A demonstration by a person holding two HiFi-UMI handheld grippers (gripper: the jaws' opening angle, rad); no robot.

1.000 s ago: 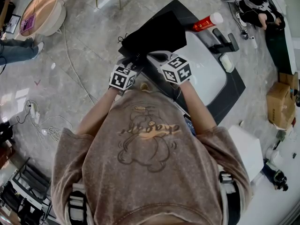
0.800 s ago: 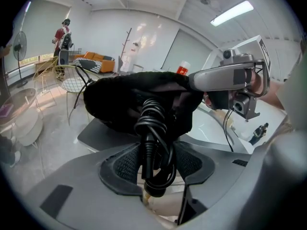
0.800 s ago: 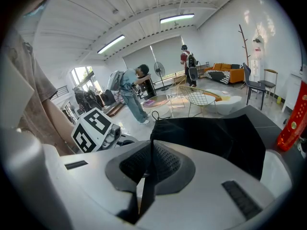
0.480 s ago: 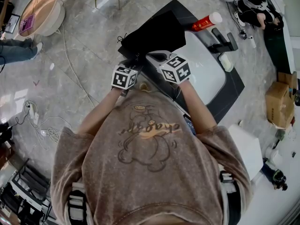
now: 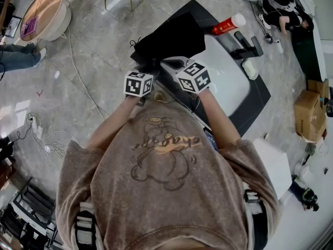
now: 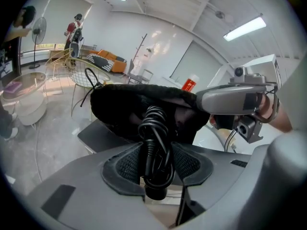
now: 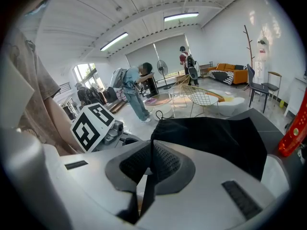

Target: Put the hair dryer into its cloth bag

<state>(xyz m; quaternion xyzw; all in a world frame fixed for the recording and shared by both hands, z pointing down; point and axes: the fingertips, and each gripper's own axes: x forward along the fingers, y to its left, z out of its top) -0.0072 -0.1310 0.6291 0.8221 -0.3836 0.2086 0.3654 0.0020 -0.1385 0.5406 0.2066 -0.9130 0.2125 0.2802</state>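
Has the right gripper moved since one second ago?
No. The right gripper stays at the white basin's left edge, beside the black cloth bag.

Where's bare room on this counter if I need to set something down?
The white basin, between the black bag and the black faucet, is bare; so is the dark counter strip along its right side. The far edge is crowded: red bottle, faucet, small white item.
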